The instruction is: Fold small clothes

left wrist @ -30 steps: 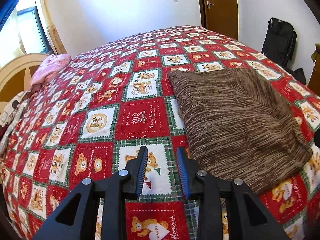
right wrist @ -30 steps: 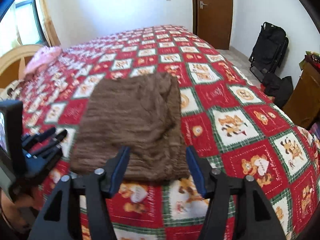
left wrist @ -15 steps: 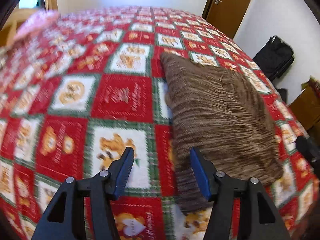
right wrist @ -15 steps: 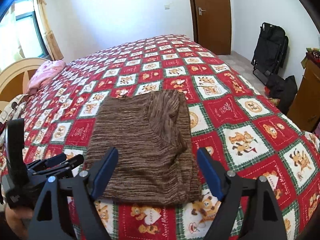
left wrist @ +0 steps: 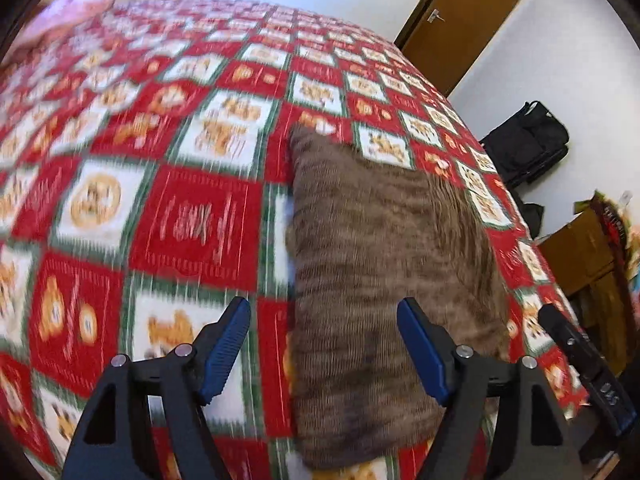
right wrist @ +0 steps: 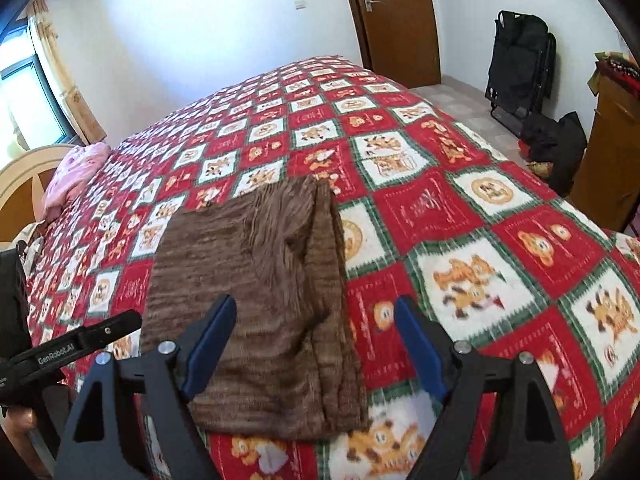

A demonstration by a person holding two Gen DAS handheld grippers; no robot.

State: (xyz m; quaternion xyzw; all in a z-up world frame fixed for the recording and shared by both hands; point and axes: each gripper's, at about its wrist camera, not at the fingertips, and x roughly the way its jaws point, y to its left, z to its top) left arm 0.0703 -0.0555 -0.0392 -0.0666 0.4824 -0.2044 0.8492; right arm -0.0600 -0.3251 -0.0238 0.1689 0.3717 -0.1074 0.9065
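A brown knitted garment [left wrist: 384, 264] lies folded in a rough rectangle on the red patchwork bedspread [left wrist: 192, 224]. It also shows in the right wrist view [right wrist: 260, 292]. My left gripper [left wrist: 324, 344] is open and empty, hovering over the garment's near left edge. My right gripper [right wrist: 314, 344] is open and empty, hovering over the garment's near right part. The left gripper's body [right wrist: 72, 350] shows at the left of the right wrist view, and the right gripper's body [left wrist: 580, 364] at the right of the left wrist view.
A pink cloth [right wrist: 76, 172] lies by the wooden headboard [right wrist: 24, 180]. A brown door [right wrist: 394, 16], black bags [right wrist: 520, 56] on the floor and a wooden cabinet [right wrist: 612, 148] stand beyond the bed's far and right sides.
Both grippers have opened wider. The left gripper has swung right, over the garment's near left edge. The right gripper has pulled back and up a little.
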